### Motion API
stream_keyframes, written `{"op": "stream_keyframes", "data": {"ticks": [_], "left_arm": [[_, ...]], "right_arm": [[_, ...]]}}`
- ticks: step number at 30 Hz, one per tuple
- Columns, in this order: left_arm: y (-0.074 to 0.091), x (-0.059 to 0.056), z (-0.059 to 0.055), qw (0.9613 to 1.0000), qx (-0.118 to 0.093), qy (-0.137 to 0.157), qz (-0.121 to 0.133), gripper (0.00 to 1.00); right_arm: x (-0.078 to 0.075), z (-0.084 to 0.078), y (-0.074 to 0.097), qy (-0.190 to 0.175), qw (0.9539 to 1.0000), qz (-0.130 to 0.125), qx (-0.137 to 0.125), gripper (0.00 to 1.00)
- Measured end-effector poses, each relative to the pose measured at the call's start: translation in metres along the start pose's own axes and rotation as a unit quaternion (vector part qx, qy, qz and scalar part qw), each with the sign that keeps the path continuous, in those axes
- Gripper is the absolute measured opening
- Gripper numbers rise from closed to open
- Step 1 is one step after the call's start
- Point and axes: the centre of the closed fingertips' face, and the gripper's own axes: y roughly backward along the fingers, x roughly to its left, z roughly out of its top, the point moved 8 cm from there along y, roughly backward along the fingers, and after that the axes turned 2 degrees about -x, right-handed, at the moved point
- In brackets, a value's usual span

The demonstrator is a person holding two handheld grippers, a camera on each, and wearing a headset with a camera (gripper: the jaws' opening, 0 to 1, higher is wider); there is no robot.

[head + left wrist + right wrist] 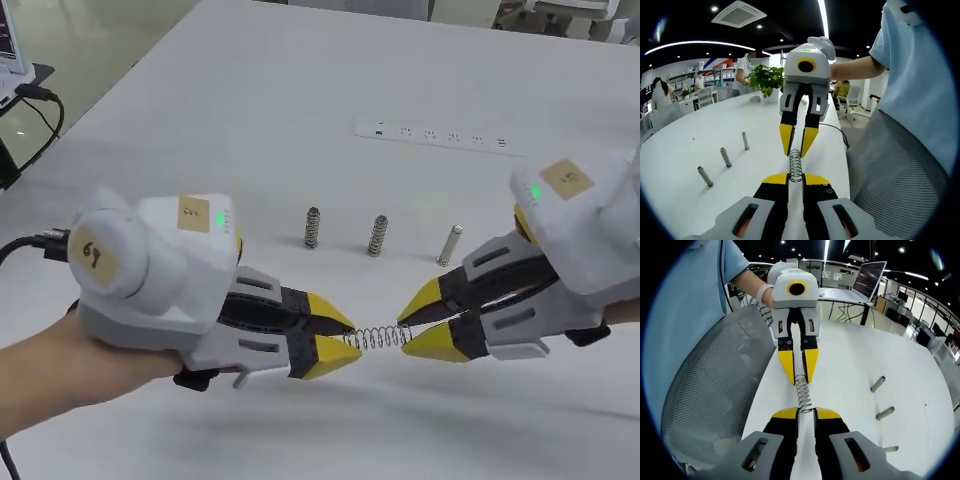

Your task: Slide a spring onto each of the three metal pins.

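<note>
Only spring (378, 337) ends hidden, inside jaws

You are working under bright, even light. Long ceiling strip lights (823, 17) are shining from above, and only soft, pale shadows are lying on the white table (300, 90). Both gripper views are bending strongly at their edges, and the far room is looking slightly blurred.

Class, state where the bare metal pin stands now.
In the head view, the bare pin stands right of two spring-covered pins, behind the right hand-held gripper.
</note>
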Motion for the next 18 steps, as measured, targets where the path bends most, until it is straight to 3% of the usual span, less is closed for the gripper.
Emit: {"op": "stream_keyframes", "data": {"ticks": [9,18], "left_arm": [[-0.002,0.001,-0.001,1.0000,0.002,0.003,-0.002,0.02],[-0.004,0.003,-0.001,1.0000,0.004,0.005,-0.002,0.02]], "right_arm": [[0.000,0.004,0.001,0.012,0.9998,0.007,0.014,0.08],[-0.002,0.018,0.008,0.018,0.9995,0.014,0.022,0.08]]}}
